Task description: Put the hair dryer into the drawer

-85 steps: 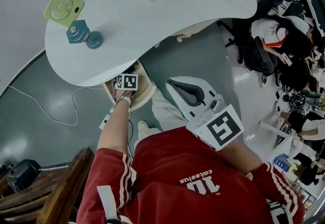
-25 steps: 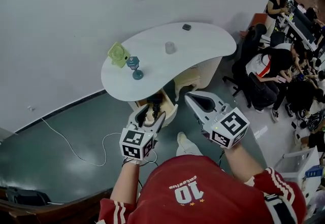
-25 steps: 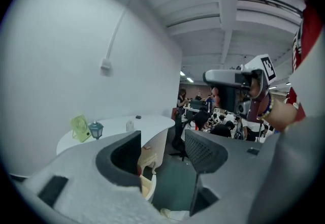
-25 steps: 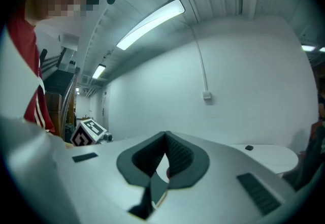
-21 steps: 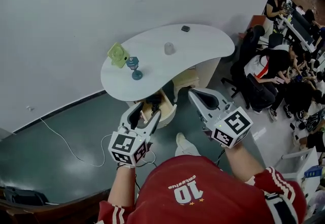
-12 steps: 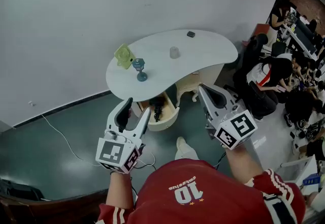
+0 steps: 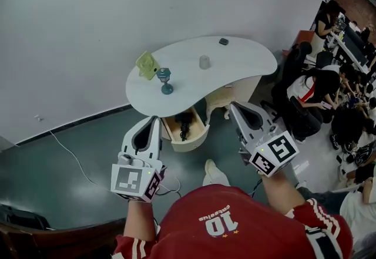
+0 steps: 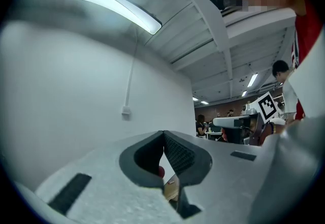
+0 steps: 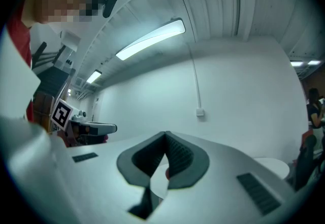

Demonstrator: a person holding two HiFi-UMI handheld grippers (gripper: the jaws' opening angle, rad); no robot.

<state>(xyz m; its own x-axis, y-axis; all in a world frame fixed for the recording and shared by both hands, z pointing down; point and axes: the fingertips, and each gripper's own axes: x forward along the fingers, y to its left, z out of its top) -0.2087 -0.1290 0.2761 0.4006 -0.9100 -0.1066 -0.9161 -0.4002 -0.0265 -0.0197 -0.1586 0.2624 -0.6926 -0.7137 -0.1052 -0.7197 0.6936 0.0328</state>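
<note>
Head view: hair dryer [image 7: 184, 125] inside open drawer [image 7: 191, 145].

The hair dryer [image 7: 184, 125] is lying in the drawer [image 7: 194, 141], which is standing open under the near edge of the table [image 7: 247, 70]. On the table, a small fan [image 7: 147, 65] is standing at the left with a stemmed object [image 7: 165, 80] just right of it. A cup [image 7: 204, 62] is sitting further right.

Right claw [image 9: 164, 134] closed and empty, facing white wall [image 9: 244, 91].
</note>
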